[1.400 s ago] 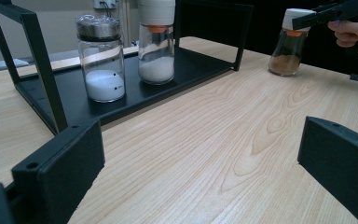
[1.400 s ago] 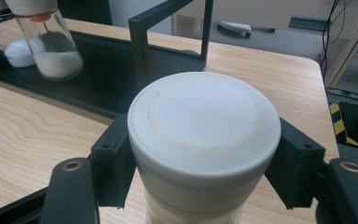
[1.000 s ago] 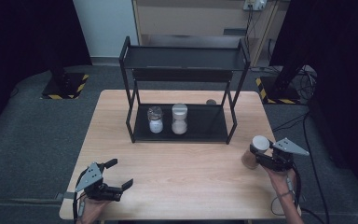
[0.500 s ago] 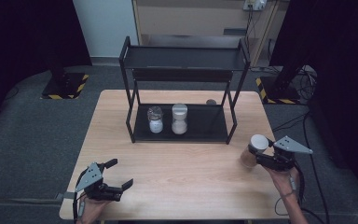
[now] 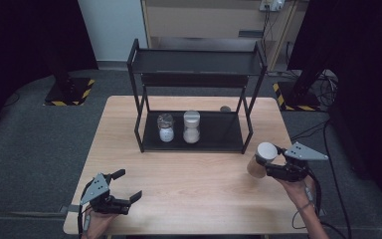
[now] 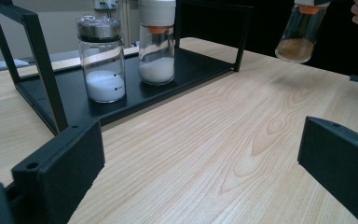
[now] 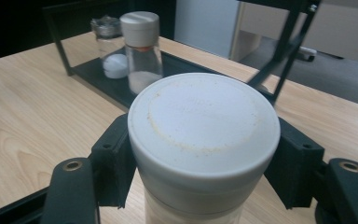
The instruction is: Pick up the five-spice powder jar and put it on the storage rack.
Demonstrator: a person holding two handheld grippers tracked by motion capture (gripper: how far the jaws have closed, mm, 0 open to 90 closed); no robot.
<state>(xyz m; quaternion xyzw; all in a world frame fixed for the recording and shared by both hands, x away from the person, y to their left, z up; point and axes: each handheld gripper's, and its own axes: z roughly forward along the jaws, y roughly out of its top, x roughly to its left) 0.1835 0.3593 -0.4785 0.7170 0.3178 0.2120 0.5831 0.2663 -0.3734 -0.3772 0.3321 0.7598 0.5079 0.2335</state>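
My right gripper (image 5: 271, 162) is shut on a spice jar (image 5: 262, 159) with a white lid and brown powder, held above the table's right side and tilted. In the right gripper view the jar's lid (image 7: 204, 125) sits between the two black jaws. The left gripper view shows the same jar (image 6: 302, 31) hanging clear of the tabletop. My left gripper (image 5: 127, 186) rests open near the front left edge, nothing between its fingers. On the black rack's lower shelf (image 5: 219, 132) stand a short jar with a metal lid (image 5: 165, 127) and a taller white-lidded jar (image 5: 191, 126), both with white powder.
The rack (image 5: 199, 64) has a bare upper shelf and thin black posts at its corners. A small dark round object (image 5: 225, 108) lies on the table behind the rack. The wooden table (image 5: 194, 174) is bare between the rack and the front edge.
My right gripper has risen with the brown-powder jar, lifting it off the table. The left gripper has stayed where it was.
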